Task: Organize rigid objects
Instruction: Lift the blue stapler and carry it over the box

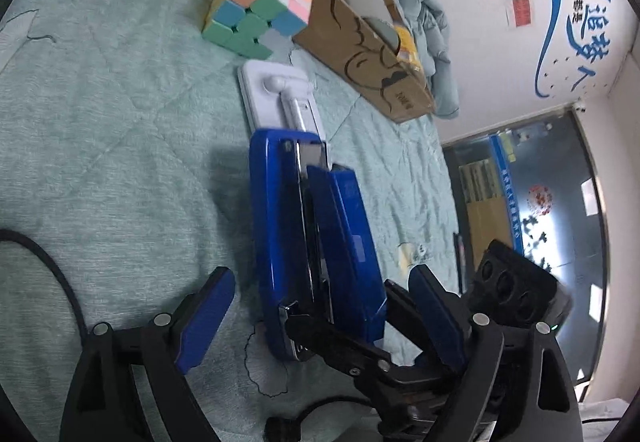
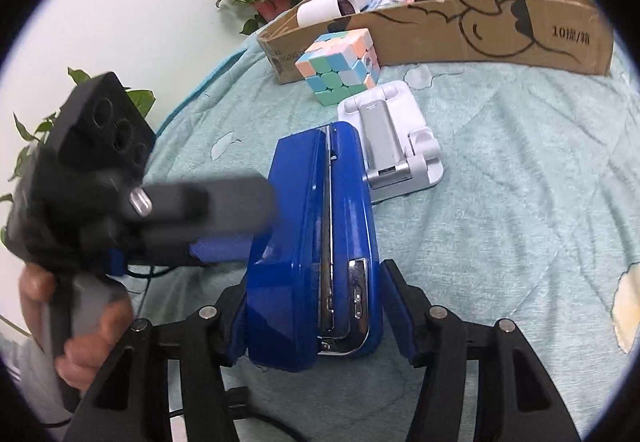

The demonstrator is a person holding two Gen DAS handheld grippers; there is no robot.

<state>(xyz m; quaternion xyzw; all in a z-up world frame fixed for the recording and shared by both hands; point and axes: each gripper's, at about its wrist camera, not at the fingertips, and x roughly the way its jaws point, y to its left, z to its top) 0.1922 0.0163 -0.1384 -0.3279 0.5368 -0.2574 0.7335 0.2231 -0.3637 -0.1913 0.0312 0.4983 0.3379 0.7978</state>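
Overall: pale green quilt (image 2: 500,182), cardboard box (image 2: 440,38) behind, white wall. Right gripper (image 2: 316,326) clamped on blue stapler (image 2: 316,242) lying on quilt; left gripper (image 1: 320,322) spread wide, empty.

I see a bed under a pale green quilt (image 2: 500,202). On it, mid-frame, lies a blue stapler (image 2: 316,242); just above it a white phone stand (image 2: 394,138), then a pastel puzzle cube (image 2: 340,66) beside a long cardboard box (image 2: 460,38) along the top.
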